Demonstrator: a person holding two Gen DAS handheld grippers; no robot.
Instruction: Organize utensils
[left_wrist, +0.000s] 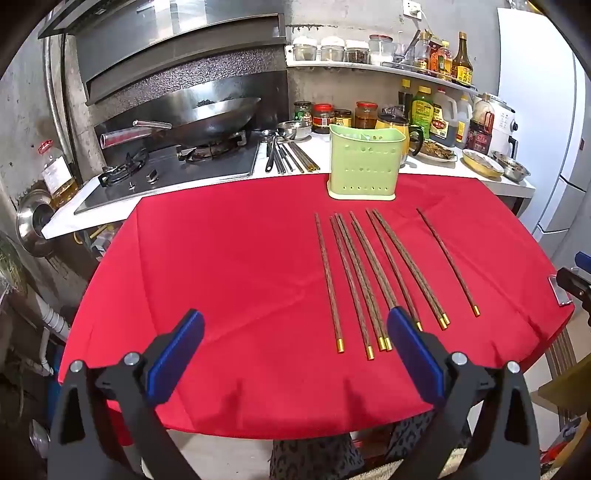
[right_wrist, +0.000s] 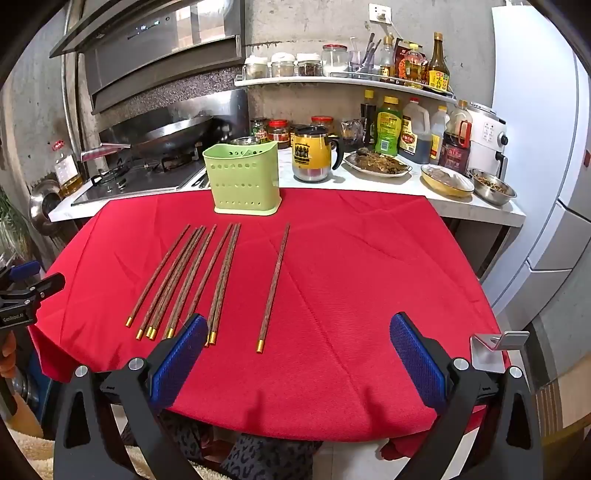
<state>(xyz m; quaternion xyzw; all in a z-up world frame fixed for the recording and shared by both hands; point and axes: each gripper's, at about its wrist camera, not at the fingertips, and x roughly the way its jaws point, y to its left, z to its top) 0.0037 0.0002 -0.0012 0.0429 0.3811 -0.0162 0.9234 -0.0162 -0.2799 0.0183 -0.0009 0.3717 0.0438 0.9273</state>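
Observation:
Several dark wooden chopsticks with gold ends (left_wrist: 360, 280) lie side by side on the red tablecloth (left_wrist: 229, 258), pointing toward a green perforated utensil holder (left_wrist: 364, 164) at the table's far edge. One chopstick (left_wrist: 447, 260) lies apart to the right. In the right wrist view the group (right_wrist: 192, 277), the lone chopstick (right_wrist: 274, 286) and the holder (right_wrist: 242, 179) show too. My left gripper (left_wrist: 295, 350) is open and empty at the near edge, left of the group. My right gripper (right_wrist: 299, 354) is open and empty, just short of the lone chopstick's gold end.
Behind the table runs a white counter (right_wrist: 369, 181) with a yellow mug (right_wrist: 312, 157), food dishes (right_wrist: 378, 162), bottles and jars. A stove with a wok (left_wrist: 207, 114) stands at the left. A metal bracket (right_wrist: 496, 345) sits at the table's right edge.

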